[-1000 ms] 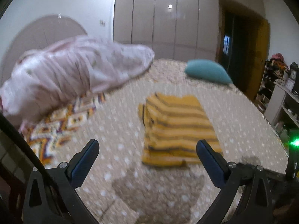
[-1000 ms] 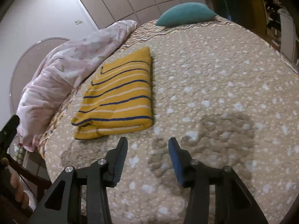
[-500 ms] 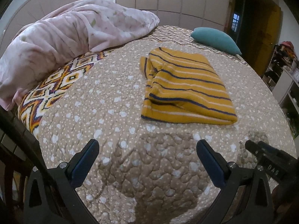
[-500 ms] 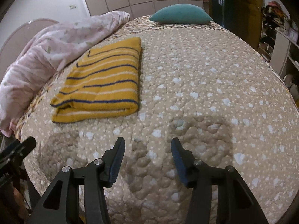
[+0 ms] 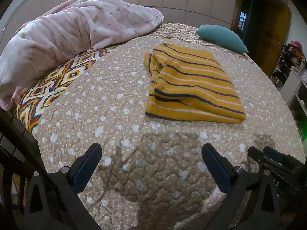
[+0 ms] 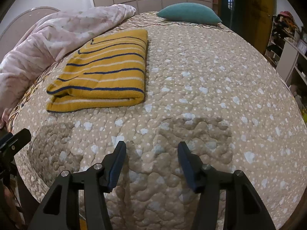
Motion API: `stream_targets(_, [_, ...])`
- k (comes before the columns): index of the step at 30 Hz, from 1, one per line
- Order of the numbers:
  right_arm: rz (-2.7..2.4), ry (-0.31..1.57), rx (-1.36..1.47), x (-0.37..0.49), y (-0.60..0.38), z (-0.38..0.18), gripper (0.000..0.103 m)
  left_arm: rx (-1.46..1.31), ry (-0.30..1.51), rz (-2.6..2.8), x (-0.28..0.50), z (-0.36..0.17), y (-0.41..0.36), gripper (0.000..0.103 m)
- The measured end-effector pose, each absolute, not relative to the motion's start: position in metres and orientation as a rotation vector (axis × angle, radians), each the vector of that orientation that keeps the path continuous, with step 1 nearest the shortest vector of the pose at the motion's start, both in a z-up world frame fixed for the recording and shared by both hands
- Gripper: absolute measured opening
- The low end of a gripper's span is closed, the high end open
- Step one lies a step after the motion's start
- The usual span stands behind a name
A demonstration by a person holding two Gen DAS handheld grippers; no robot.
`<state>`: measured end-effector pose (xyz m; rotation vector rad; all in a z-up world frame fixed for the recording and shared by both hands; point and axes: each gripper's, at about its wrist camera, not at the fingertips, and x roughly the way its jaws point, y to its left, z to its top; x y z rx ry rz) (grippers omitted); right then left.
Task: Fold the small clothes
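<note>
Pink quilted blanket (image 5: 73, 36) bunched at far left of the bedspread (image 5: 119, 126). Mustard striped sweater (image 5: 190, 84) right of it, folded into a neat rectangle; fold apparently finished, perhaps only tidying left. Teal cushion (image 5: 220, 38) beyond. No containers visible. Left gripper (image 5: 151, 164) spread wide, empty. Right gripper (image 6: 151, 161) opening, nothing between.
</note>
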<state>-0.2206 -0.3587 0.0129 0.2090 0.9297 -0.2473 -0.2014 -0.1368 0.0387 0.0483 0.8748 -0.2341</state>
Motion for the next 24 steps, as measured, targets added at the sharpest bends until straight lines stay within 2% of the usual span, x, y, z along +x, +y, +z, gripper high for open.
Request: stream_targets(24, [-0.261, 0.942, 0.203, -0.221, -0.36, 0.007, 0.066, 0.087, 0.974, -0.24, -0.194, 0.012, -0.139, 0.103])
